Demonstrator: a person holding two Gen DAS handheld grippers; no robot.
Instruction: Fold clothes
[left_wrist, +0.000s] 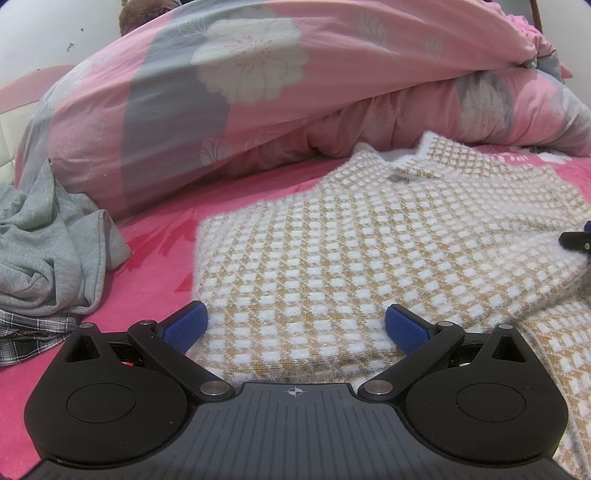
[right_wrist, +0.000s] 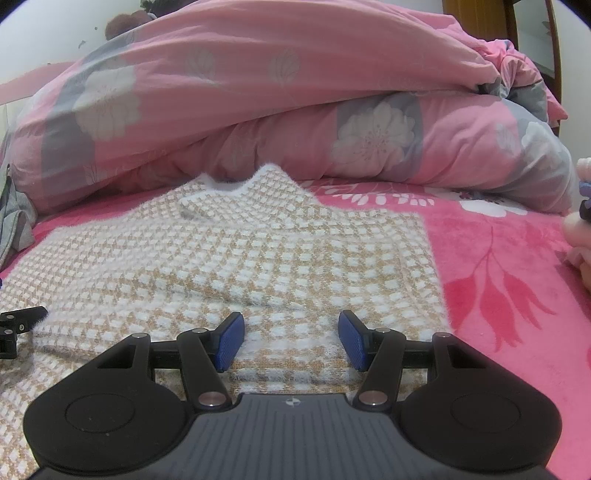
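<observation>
Tan-and-white checked sweater (left_wrist: 332, 236) flat on pink bedsheet (left_wrist: 155, 251), collar toward heaped floral quilt (left_wrist: 258, 92), left gripper (left_wrist: 295, 328) over sweater's near hem, jaws apart, empty, right gripper (right_wrist: 291, 339) likewise, grey garment (left_wrist: 48, 240) left of sweater.

Left gripper (left_wrist: 296, 325): jaws spread wide, blue pads (left_wrist: 186, 326) angled outward, nothing between them, tips low and tilted downward. Black linkage arms splayed to both sides of body.

Right gripper (right_wrist: 291, 339): jaws parted, about half spread, blue pads (right_wrist: 231, 341) facing each other, not pressing on anything, nose pitched downward likewise.

Each gripper visible at edge of other's view: right one's black tip at far right of left view, left one's at far left of right view.
</observation>
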